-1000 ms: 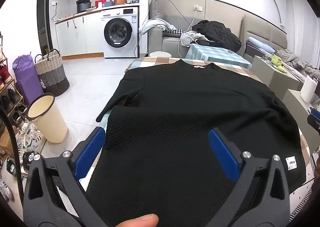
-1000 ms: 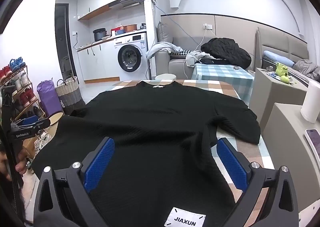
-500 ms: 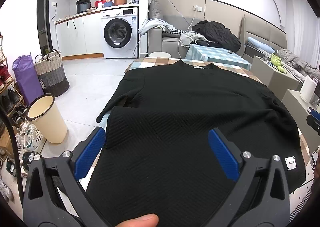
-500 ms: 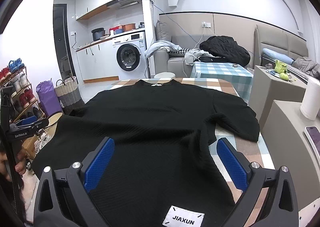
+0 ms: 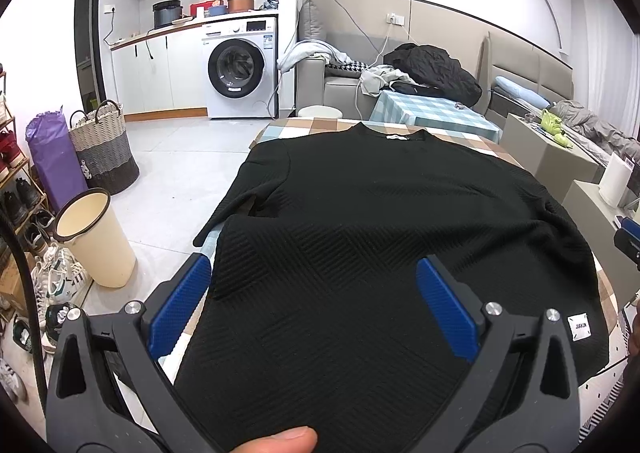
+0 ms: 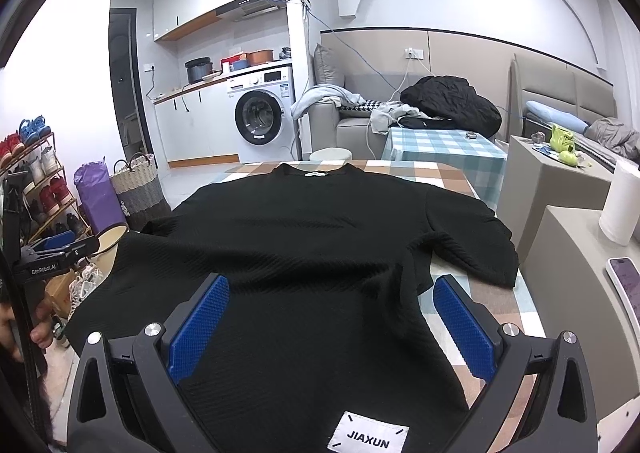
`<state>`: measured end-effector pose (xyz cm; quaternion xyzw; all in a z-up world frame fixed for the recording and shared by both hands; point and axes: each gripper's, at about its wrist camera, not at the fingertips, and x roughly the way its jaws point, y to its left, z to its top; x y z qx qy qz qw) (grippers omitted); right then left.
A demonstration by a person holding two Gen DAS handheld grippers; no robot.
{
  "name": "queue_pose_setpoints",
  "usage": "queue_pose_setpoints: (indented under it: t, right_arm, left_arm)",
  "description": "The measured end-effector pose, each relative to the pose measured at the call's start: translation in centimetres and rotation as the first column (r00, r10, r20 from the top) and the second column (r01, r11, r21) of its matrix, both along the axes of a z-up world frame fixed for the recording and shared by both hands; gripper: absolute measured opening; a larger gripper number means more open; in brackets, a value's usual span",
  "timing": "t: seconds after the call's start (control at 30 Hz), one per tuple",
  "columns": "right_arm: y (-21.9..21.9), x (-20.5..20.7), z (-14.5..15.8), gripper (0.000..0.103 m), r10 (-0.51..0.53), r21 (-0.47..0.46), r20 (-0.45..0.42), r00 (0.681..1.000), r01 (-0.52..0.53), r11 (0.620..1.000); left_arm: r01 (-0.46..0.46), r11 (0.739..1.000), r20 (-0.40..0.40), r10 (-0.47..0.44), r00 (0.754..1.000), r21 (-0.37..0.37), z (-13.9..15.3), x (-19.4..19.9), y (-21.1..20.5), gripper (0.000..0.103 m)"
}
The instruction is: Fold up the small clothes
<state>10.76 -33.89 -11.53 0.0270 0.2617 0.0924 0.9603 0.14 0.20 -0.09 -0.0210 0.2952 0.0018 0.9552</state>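
A black textured short-sleeved top lies flat on the checked table, collar at the far end, hem toward me. A white label reading JIAXUN sits at the near hem. My left gripper hovers open over the hem's left part, blue pads wide apart with nothing between them. My right gripper hovers open over the hem's right part, just behind the label. The left sleeve hangs over the table's edge; the right sleeve lies spread on the table.
A cream bin, shoes and a woven basket stand on the floor at the left. Grey units with a paper roll and a phone border the table's right. A sofa with clothes lies beyond.
The right wrist view has risen and tilted a little, so the label sits lower in frame. The left gripper and the top have not visibly moved.
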Motion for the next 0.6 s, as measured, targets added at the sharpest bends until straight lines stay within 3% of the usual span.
queue_pose_setpoints:
  t: [0.6]
  right_arm:
    - [0.00,-0.11,-0.21,0.103,-0.003,0.001,0.007,1.000,0.003,1.000]
  left_arm:
    - [0.005,1.000,0.005,-0.005,1.000,0.001,0.37,-0.15,-0.02,0.102]
